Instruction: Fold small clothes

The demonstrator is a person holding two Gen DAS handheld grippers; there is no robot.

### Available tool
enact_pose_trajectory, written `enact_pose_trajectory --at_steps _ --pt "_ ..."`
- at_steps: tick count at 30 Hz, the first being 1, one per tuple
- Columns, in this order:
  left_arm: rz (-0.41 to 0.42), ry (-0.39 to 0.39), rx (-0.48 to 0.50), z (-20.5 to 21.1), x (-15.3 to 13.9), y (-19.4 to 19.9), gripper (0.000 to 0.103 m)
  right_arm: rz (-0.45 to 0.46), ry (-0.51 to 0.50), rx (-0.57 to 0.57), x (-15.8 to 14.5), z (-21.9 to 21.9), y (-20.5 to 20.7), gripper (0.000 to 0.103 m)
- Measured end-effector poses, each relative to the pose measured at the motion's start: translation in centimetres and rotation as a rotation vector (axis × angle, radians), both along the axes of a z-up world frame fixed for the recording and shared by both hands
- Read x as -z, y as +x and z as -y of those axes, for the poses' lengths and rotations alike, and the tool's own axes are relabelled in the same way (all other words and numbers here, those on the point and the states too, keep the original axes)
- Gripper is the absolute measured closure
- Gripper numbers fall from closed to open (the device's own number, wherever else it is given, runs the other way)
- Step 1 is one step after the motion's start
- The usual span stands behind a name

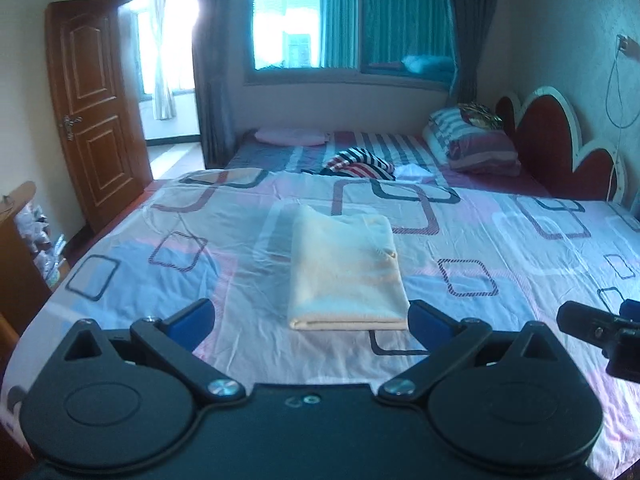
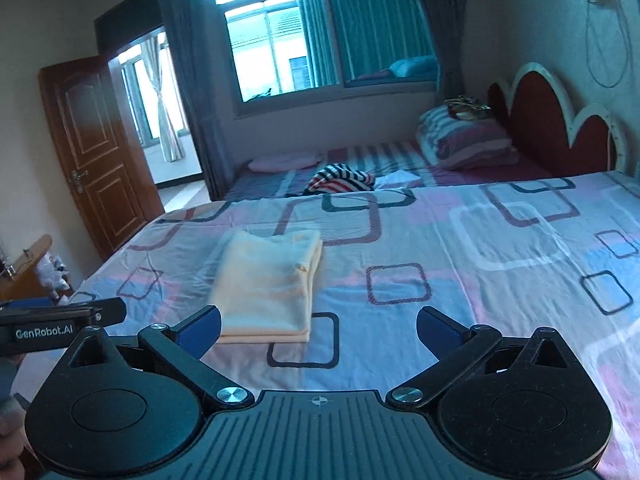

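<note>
A cream garment (image 1: 346, 270) lies folded into a neat rectangle on the patterned bed sheet (image 1: 500, 248). It also shows in the right wrist view (image 2: 270, 284). My left gripper (image 1: 310, 320) is open and empty, held just in front of the garment's near edge, above the sheet. My right gripper (image 2: 318, 330) is open and empty, to the right of the garment's near edge. The right gripper's body shows at the right edge of the left wrist view (image 1: 600, 336). The left gripper's body shows at the left edge of the right wrist view (image 2: 60, 324).
A striped cloth pile (image 1: 360, 164) lies on a second bed behind. Pillows (image 1: 472, 140) rest against a red headboard (image 1: 560, 136) at the right. A wooden door (image 1: 92, 116) stands open at the left. A wooden shelf (image 1: 20, 264) stands beside the bed's left edge.
</note>
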State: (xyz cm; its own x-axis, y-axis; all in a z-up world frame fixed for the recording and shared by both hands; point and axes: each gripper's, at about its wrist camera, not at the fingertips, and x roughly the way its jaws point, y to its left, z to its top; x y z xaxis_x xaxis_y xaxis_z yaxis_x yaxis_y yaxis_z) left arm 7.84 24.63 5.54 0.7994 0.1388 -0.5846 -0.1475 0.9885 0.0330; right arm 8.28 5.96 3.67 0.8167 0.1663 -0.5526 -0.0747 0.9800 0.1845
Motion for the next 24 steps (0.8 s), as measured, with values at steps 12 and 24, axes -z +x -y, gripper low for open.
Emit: enact_pose_trajectory --at_steps 12,24 --pt "-0.005 0.02 -0.024 2.7 -0.6 -6.9 0.001 0.075 -0.013 -0.015 -1.3 1.1 -6.9 0.0" --pt "0.021 0.014 -0.052 3.1 -1.4 -9.6 0.001 0.084 -0.004 -0.016 -1.4 2.1 -8.6 0.0"
